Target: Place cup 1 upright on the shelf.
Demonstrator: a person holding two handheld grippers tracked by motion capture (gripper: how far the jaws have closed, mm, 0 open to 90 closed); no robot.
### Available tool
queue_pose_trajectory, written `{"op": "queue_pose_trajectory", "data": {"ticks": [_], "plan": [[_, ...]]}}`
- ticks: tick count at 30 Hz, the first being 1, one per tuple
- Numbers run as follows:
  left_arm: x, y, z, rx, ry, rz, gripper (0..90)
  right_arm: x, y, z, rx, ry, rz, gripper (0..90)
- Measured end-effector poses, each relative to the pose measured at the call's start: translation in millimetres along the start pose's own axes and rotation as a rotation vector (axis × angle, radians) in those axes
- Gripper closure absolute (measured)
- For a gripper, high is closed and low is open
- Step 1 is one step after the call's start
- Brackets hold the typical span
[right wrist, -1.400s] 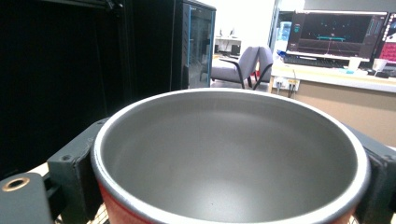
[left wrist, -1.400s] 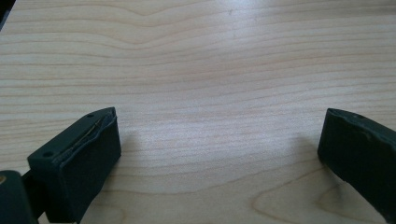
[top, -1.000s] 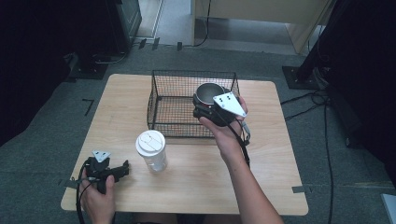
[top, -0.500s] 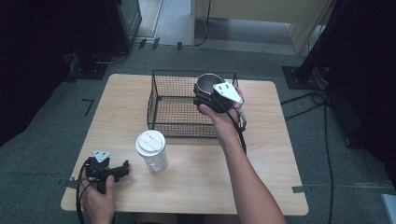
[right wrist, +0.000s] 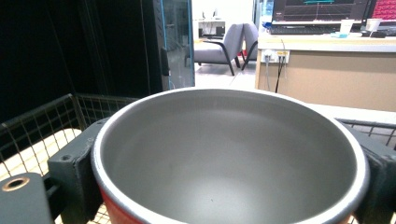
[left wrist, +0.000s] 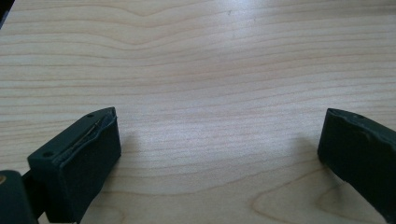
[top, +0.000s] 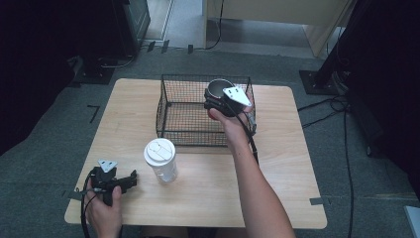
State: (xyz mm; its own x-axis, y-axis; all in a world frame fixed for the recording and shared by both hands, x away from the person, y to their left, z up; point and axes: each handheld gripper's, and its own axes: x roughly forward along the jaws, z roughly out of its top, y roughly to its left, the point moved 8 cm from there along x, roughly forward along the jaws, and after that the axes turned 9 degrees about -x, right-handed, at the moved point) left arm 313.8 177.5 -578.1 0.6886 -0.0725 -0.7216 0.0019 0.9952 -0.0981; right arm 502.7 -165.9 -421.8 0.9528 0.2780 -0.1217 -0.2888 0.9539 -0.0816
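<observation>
Progress looks about midway: the right gripper [top: 216, 101] clamps a grey-lined cup [top: 219, 88] with a red outside, held over the far right corner of the wire basket [top: 168, 106], not yet set down. Basket floor appears bare; cup holds nothing. A lidded plastic cup [top: 160, 157] stands outside, near the table's [top: 292, 148] front edge. Left gripper [left wrist: 217, 149] rests open at the front left corner.
</observation>
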Motion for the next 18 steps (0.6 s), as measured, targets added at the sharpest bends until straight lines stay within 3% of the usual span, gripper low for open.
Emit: {"op": "queue_pose_trajectory", "data": {"ticks": [7,18], "plan": [[0.0,0.1,0.0,0.001,0.001,0.000,0.1,11.4,1.7,-10.1,0.025,0.016,-0.010,7.1],[0.1,-0.1,0.1,0.003,0.001,-0.001,0.1,25.5,-6.2,-34.0,-0.002,0.105,-0.054,7.1]]}}
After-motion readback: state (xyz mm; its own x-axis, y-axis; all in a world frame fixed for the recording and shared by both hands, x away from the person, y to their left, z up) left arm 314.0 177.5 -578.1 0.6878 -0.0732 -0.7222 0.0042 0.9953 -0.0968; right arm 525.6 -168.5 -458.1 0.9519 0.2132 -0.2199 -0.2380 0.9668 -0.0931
